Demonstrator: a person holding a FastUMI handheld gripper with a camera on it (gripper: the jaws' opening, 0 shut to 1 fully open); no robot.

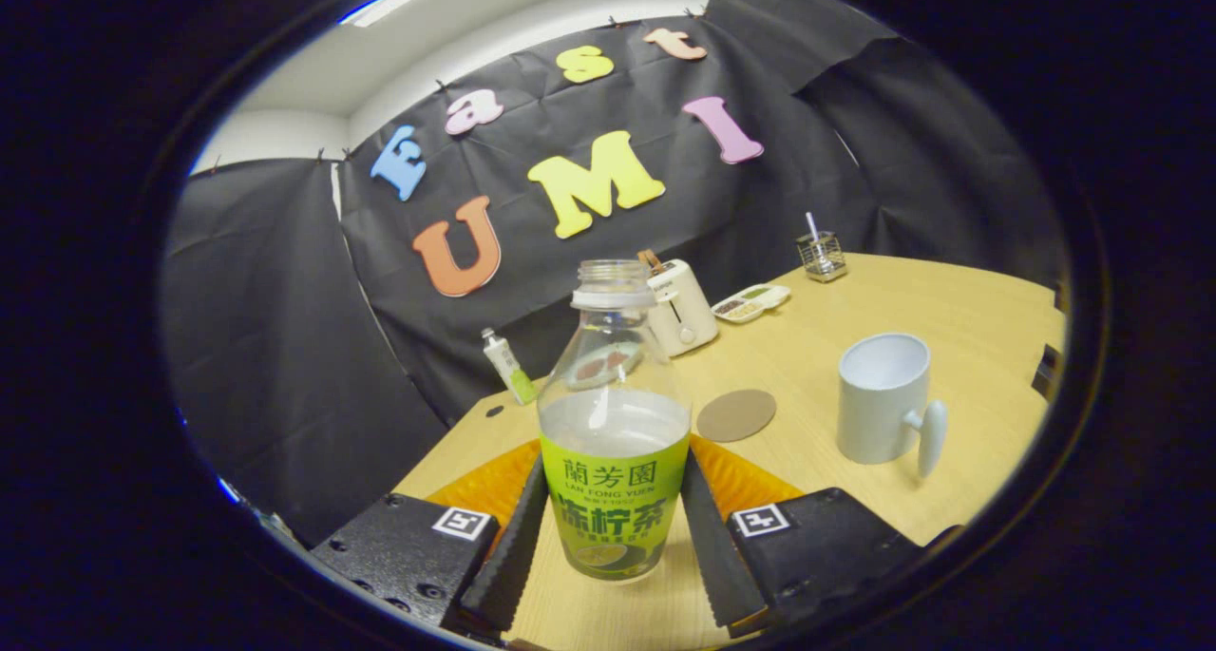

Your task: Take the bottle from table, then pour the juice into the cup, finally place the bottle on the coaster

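Right now you are holding the gripper [614, 537] with both fingers clamping the open juice bottle [615, 442] (cap off); beyond the bottle, the coaster [736, 414] and white cup [885, 399] are sitting on the table [959, 318].

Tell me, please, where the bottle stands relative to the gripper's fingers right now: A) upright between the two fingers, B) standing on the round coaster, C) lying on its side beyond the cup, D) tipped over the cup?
A: the bottle stands upright on the table between the two fingers of the gripper, which flank its label on both sides, while the coaster and the cup sit apart, farther off.
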